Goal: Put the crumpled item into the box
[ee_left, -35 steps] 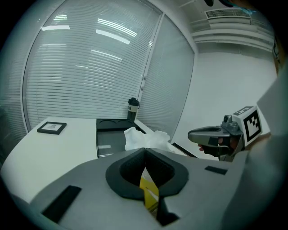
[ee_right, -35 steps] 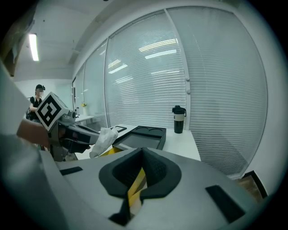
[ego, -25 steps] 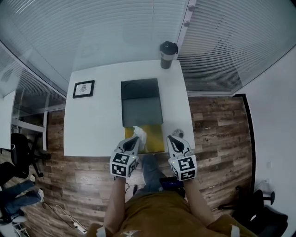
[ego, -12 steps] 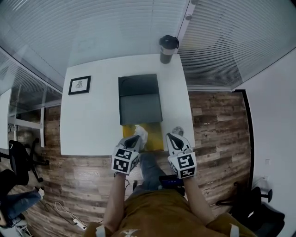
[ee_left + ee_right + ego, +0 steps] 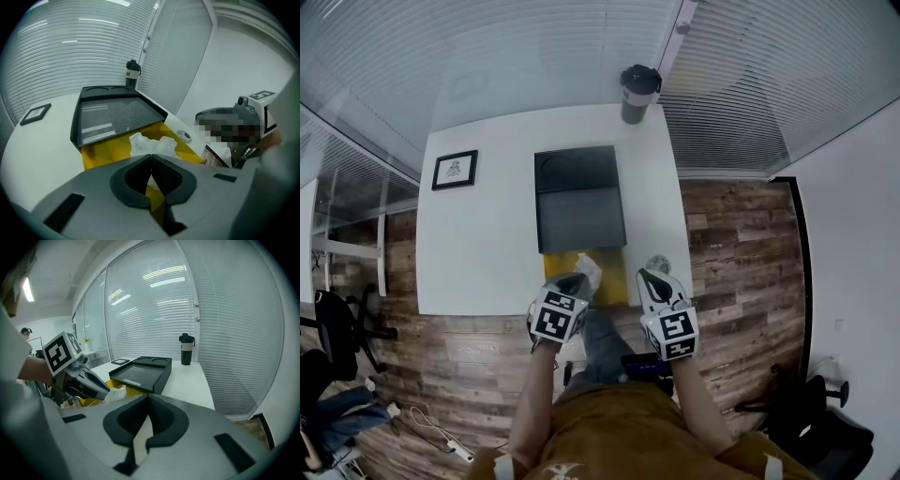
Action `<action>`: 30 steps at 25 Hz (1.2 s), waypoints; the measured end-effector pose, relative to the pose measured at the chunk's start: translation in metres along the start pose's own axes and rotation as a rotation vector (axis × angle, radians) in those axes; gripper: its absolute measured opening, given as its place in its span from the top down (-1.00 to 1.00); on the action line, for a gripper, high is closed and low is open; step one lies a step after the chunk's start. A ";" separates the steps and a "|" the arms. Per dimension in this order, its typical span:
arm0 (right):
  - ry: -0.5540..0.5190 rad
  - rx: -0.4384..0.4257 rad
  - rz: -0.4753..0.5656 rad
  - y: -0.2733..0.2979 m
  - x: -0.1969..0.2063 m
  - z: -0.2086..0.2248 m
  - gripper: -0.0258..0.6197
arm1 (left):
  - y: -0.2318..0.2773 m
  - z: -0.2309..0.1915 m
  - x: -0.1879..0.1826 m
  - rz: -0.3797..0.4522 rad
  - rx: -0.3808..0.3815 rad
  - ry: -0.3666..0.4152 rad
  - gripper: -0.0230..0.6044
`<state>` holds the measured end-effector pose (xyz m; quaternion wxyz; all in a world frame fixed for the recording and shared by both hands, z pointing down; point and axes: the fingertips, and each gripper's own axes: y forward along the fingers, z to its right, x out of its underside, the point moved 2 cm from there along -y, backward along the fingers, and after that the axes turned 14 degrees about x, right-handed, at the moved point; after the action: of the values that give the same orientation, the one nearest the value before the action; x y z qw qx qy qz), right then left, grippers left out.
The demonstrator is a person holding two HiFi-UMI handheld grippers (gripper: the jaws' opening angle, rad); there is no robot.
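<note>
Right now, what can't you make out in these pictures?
Framed picture: head view, drawing too small.
Round thing by the right gripper: head view, too small to name.
Yellow box: head view, far part under the black tray.
Crumpled paper: left gripper view, near part behind the left gripper.

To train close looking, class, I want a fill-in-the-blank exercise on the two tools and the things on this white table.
The left tool is shut on a crumpled ____ paper.
The right tool has its jaws together and holds ____.
The framed picture lies to the ____ of the black box.
Missing words: white; nothing; left.
</note>
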<state>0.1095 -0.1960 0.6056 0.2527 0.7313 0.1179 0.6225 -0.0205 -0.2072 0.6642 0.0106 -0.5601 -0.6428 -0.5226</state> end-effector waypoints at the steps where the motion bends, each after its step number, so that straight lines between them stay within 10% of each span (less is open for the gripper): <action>1: 0.000 0.000 -0.002 0.001 0.000 0.001 0.88 | 0.003 0.001 0.001 -0.018 0.009 -0.001 0.84; 9: 0.002 0.005 -0.013 0.002 0.004 0.007 0.88 | 0.020 0.005 0.011 -0.108 0.008 0.018 0.84; 30: 0.008 0.028 -0.001 -0.004 0.003 0.014 0.88 | 0.014 0.006 -0.001 -0.016 0.017 -0.026 0.61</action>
<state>0.1244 -0.1941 0.6049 0.2426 0.7323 0.1279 0.6234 -0.0062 -0.2060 0.6707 0.0030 -0.5615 -0.6516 -0.5100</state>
